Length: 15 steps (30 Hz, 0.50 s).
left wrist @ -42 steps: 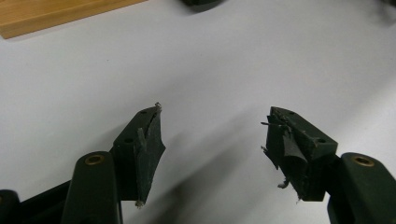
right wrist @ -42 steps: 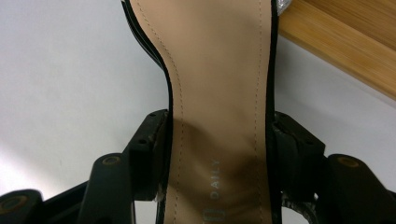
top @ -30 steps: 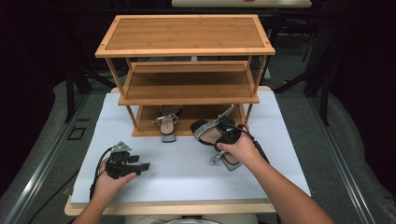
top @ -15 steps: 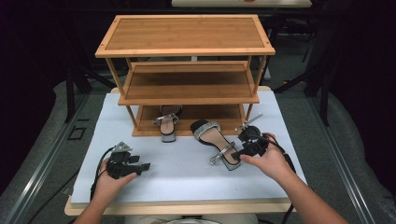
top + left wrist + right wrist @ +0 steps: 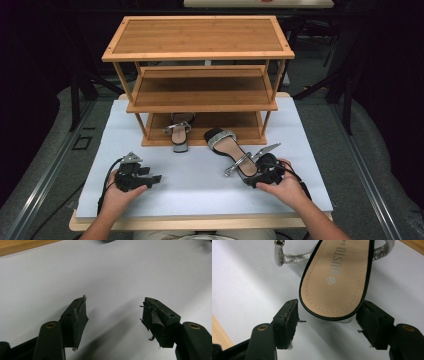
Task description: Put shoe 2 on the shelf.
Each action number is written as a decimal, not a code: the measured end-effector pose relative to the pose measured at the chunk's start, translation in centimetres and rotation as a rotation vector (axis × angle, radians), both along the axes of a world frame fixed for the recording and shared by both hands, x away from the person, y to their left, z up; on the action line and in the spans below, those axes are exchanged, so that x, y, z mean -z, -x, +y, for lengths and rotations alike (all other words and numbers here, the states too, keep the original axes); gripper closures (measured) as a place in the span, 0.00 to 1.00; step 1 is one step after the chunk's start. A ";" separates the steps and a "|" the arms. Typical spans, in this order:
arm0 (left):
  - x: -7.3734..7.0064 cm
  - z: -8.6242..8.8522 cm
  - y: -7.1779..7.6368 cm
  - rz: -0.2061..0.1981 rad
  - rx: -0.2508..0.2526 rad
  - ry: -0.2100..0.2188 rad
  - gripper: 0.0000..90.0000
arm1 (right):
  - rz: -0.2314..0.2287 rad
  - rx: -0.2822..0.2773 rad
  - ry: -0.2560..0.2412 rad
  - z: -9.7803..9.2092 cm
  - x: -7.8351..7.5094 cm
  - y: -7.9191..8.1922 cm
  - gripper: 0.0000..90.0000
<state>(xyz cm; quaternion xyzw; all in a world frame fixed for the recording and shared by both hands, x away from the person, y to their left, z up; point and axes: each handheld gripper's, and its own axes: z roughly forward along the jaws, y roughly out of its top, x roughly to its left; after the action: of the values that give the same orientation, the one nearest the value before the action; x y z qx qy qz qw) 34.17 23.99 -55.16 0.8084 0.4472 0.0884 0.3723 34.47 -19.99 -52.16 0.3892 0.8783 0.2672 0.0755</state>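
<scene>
I've got the sandal (image 5: 231, 152) lying flat on the white table (image 5: 200, 180), sole down, toe pointing to about eleven o'clock toward the shelf, heel back at five o'clock. It has a tan insole with printed lettering, a black rim and a glittery silver toe band. Its silver ankle strap (image 5: 287, 257) hangs loose off the side, with the buckle resting on the surface.

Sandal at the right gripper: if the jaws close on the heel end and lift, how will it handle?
The sandal probably lifts stiffly: its sole looks thick and moulded. The open right gripper flanks only the heel end, so the toe may sag. The loose silver strap likely flops. The smooth sole edge could slip.
</scene>
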 end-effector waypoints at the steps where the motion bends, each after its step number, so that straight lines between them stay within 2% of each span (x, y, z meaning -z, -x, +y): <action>1: 0.0 0.0 0.0 0.001 0.002 -0.003 0.40 | 0.009 -0.024 -0.027 0.5 0.3 0.2 0.38; 4: -0.1 -0.1 0.0 0.001 0.005 -0.003 0.40 | 0.015 -0.042 -0.049 1.0 0.5 0.3 0.38; 6: -0.1 -0.1 0.0 -0.001 0.007 -0.002 0.40 | 0.007 -0.040 -0.016 2.1 0.8 0.4 0.36; 10: -0.1 0.0 0.1 -0.004 0.001 0.003 0.40 | -0.003 -0.050 -0.002 3.1 1.3 0.1 0.35; 12: -0.1 0.1 0.0 -0.003 0.000 0.002 0.40 | -0.009 -0.055 -0.010 3.4 1.6 -0.2 0.33; 13: -0.1 0.1 0.0 -0.001 -0.001 0.002 0.40 | 0.005 -0.070 -0.055 3.3 1.8 -0.3 0.33; 15: -0.1 0.2 0.0 -0.001 0.001 0.000 0.40 | -0.002 -0.068 -0.058 3.4 1.8 -0.3 0.33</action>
<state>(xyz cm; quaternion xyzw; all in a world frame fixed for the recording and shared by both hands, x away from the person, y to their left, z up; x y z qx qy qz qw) 34.15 24.16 -55.06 0.8087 0.4465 0.0889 0.3725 34.73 -16.63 -53.98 0.3610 0.8828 0.2952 0.0560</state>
